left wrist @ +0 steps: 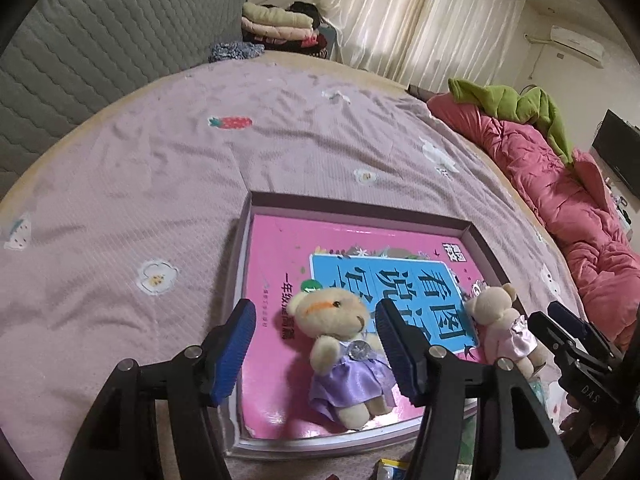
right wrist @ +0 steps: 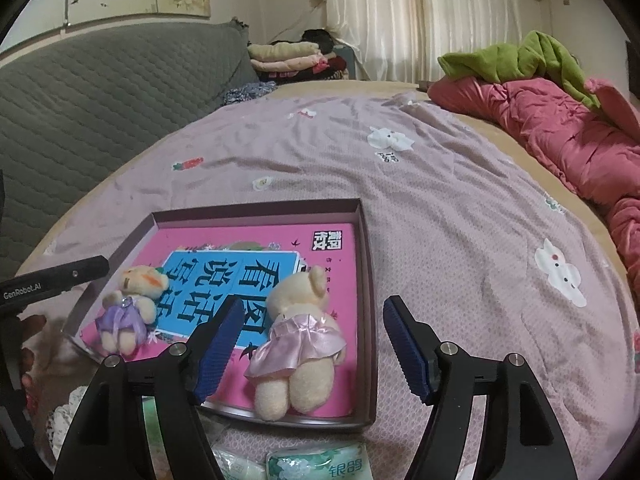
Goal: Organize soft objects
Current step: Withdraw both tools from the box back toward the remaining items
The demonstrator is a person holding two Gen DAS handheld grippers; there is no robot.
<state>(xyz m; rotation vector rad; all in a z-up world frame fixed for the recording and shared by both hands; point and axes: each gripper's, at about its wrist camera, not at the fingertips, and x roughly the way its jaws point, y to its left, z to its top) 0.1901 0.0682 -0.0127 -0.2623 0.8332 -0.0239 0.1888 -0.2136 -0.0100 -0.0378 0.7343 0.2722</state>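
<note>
A shallow box tray (left wrist: 362, 210) (right wrist: 366, 248) lies on the bed with a pink book (left wrist: 276, 280) (right wrist: 332, 256) inside. A teddy bear in a purple dress (left wrist: 344, 356) (right wrist: 126, 312) lies on the book. My left gripper (left wrist: 316, 354) is open, its jaws on either side of this bear. A teddy bear in a pink dress (right wrist: 298, 340) (left wrist: 506, 328) lies on the book's right part. My right gripper (right wrist: 310, 348) is open around this bear and empty. The right gripper also shows in the left wrist view (left wrist: 572, 340).
The lilac bedspread (left wrist: 160, 184) (right wrist: 460, 220) stretches away beyond the tray. A red quilt (left wrist: 560, 184) (right wrist: 560, 132) with a green cloth (right wrist: 520, 56) lies on the right. Folded clothes (left wrist: 276, 26) sit at the back. Tissue packs (right wrist: 316, 464) lie near the front edge.
</note>
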